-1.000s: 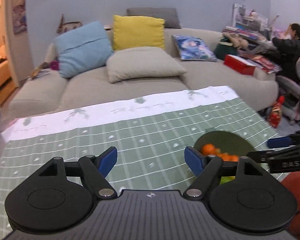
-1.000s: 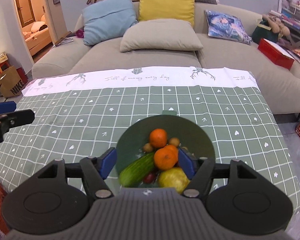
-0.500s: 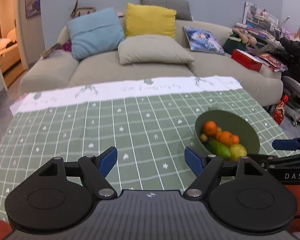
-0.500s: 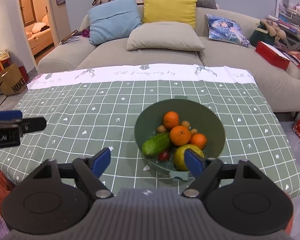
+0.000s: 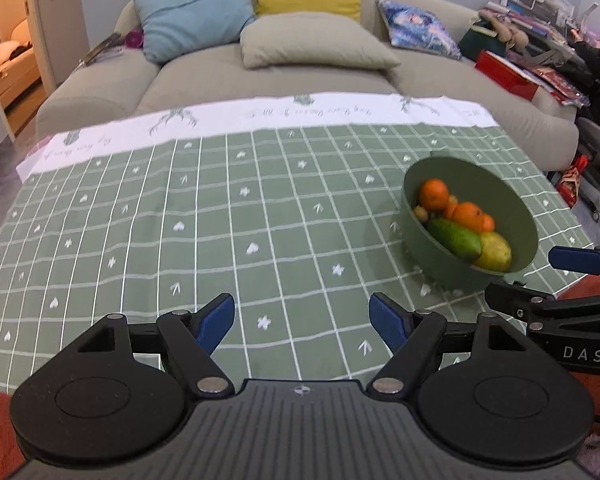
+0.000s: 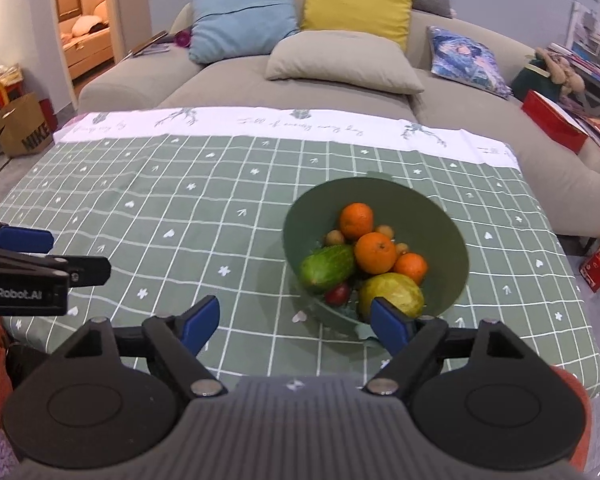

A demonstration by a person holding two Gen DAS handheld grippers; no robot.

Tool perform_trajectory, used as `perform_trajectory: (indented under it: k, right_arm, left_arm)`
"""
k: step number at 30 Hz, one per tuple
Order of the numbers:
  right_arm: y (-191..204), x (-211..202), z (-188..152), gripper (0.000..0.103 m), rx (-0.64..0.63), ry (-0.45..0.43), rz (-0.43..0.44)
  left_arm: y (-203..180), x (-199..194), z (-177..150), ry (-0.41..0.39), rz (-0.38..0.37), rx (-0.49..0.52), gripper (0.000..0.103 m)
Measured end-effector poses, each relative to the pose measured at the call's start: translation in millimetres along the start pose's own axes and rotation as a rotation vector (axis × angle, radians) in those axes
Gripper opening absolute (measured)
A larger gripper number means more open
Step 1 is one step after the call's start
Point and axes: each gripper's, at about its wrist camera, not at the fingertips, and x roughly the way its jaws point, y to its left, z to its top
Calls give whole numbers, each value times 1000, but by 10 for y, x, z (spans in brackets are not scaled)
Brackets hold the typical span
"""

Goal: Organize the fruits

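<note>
Both tools are hovering spread wide and empty: the right tool (image 6: 294, 320) is facing the fruit-filled bowl (image 6: 440, 216) for picking, the left tool (image 5: 302, 316) waiting over bare tabletop (image 5: 180, 216).

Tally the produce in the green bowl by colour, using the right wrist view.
Round orange citrus fruits: 3
Long green cucumber: 1
Yellow-green oval fruit: 1
Small dark red round fruit: 1
Small tan round fruits: 3 visible
Total: 9 visible in the round green bowl; others may be hidden underneath.
</note>
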Motion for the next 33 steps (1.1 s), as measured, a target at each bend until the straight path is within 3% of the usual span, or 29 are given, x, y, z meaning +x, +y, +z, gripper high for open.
perform_trajectory:
  k: [12,33]
  right_arm:
    - [106,49,-34,79,-36,19,25]
    - [104,68,-30,84,-37,25,30]
  left_arm:
    - [56,73,-33,60,18,-4,90]
    - [61,84,-33,70,18,-9,90]
